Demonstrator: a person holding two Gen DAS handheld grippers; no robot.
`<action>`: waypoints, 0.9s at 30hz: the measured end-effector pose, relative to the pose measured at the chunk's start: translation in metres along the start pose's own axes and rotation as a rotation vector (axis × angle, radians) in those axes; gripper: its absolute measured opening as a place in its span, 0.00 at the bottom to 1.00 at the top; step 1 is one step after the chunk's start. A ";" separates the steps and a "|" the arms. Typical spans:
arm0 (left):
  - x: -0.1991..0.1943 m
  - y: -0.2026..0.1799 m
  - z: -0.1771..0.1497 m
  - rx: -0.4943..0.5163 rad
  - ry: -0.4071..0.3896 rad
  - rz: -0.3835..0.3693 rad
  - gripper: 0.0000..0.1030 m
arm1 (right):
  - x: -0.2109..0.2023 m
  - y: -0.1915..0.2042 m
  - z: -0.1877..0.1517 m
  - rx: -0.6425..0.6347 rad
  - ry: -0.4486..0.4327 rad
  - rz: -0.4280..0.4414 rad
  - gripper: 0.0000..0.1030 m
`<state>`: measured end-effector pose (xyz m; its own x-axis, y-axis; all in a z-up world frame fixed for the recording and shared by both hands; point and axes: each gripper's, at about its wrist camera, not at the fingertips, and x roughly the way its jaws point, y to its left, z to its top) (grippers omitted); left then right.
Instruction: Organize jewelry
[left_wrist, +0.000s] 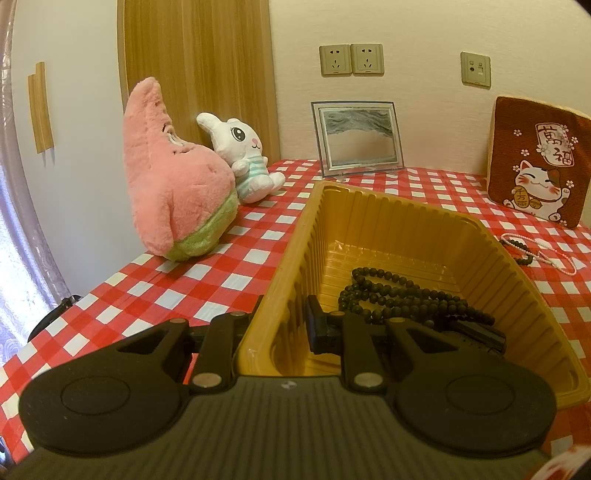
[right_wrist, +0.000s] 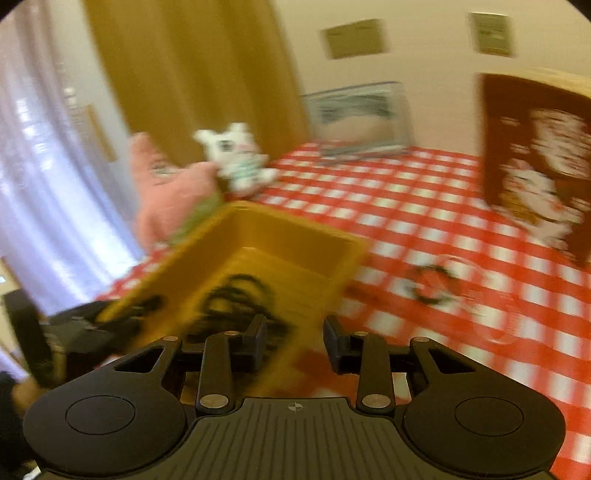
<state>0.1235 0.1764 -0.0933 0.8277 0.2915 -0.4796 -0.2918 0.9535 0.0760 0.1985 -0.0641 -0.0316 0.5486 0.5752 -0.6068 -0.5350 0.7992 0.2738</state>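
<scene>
Left claw (left_wrist: 275, 328) clamps the yellow tray's (left_wrist: 424, 221) near wall; black beads (left_wrist: 399, 295) lie inside

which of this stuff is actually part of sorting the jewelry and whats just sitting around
Part of the job:
yellow tray
black bead necklace in the tray
pink bead string and dark bracelet on the cloth

Just lying about:
pink plush
white bunny
picture frame
cat cushion

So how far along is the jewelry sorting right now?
Done: the black bead necklace lies inside the yellow tray. In hand: the left hand-held gripper pinches the tray's near wall; the right hand-held gripper is open, holding nothing. Left: a dark bracelet and pink bead strand still on the checkered tablecloth.
</scene>
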 end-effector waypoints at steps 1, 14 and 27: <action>0.000 0.000 0.000 0.000 0.000 0.001 0.18 | -0.004 -0.010 -0.002 0.005 -0.001 -0.035 0.33; -0.001 -0.004 0.000 -0.005 0.009 0.030 0.20 | -0.004 -0.121 -0.028 0.063 0.029 -0.321 0.33; -0.004 -0.017 0.000 -0.029 0.030 0.104 0.24 | 0.048 -0.144 -0.011 -0.049 0.068 -0.234 0.33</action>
<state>0.1255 0.1593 -0.0927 0.7775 0.3856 -0.4967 -0.3894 0.9155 0.1013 0.2954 -0.1536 -0.1085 0.6179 0.3609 -0.6985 -0.4295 0.8991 0.0846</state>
